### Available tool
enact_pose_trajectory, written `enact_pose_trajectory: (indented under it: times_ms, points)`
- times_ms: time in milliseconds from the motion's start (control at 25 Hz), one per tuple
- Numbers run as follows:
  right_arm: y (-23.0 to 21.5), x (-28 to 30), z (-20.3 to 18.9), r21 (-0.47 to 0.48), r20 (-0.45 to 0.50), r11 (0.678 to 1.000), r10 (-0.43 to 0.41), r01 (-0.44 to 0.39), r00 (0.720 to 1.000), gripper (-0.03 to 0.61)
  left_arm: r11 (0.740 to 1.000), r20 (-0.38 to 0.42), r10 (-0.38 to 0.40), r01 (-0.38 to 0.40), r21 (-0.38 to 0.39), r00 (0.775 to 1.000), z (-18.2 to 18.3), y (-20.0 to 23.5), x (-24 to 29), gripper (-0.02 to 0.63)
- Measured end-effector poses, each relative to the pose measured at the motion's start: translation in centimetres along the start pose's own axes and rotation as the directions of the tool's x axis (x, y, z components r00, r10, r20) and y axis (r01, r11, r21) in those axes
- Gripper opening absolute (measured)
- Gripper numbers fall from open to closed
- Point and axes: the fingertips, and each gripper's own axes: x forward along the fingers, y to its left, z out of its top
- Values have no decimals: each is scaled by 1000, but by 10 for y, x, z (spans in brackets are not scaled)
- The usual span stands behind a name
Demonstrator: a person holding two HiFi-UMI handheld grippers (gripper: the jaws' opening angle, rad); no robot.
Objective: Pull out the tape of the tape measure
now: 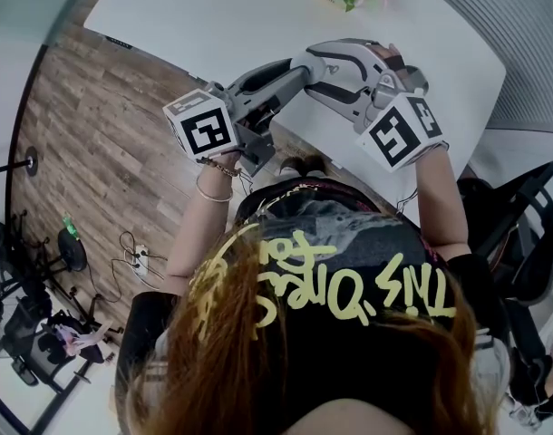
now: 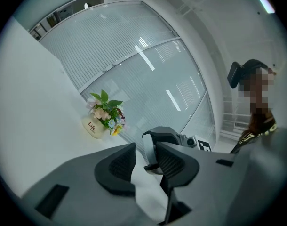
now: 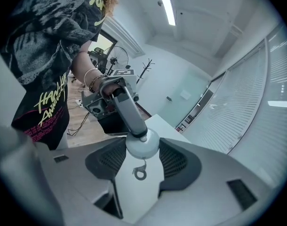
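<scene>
In the head view, the left gripper [image 1: 293, 67] and right gripper [image 1: 325, 60] are pointing at each other tip to tip over the white table [image 1: 213, 16], hiding the tape measure. In the left gripper view, its jaws are standing partly spread and pressing nothing, with the right gripper straight ahead. In the right gripper view, its pads are pinching the round white tape measure [image 3: 142, 144], and the left gripper's tip is touching the case's far side. The pull will likely be running back along the left gripper's line.
</scene>
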Motion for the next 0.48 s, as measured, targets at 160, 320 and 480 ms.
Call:
enact_pose_trajectory:
  times_ms: [160, 320, 480]
  points:
    - [-1, -3, -2, 55, -11, 998, 3, -2, 1000, 224, 995, 18, 47, -48, 90, 999, 5, -1, -2, 140]
    - [-4, -2, -11, 96, -14, 995, -23, 24, 1000, 224, 988, 52, 71, -78, 136, 996, 9, 3, -8, 136]
    - [-6, -2, -24, 167, -25, 984, -53, 57, 998, 224, 952, 95, 125, -146, 270, 988, 15, 7, -15, 85]
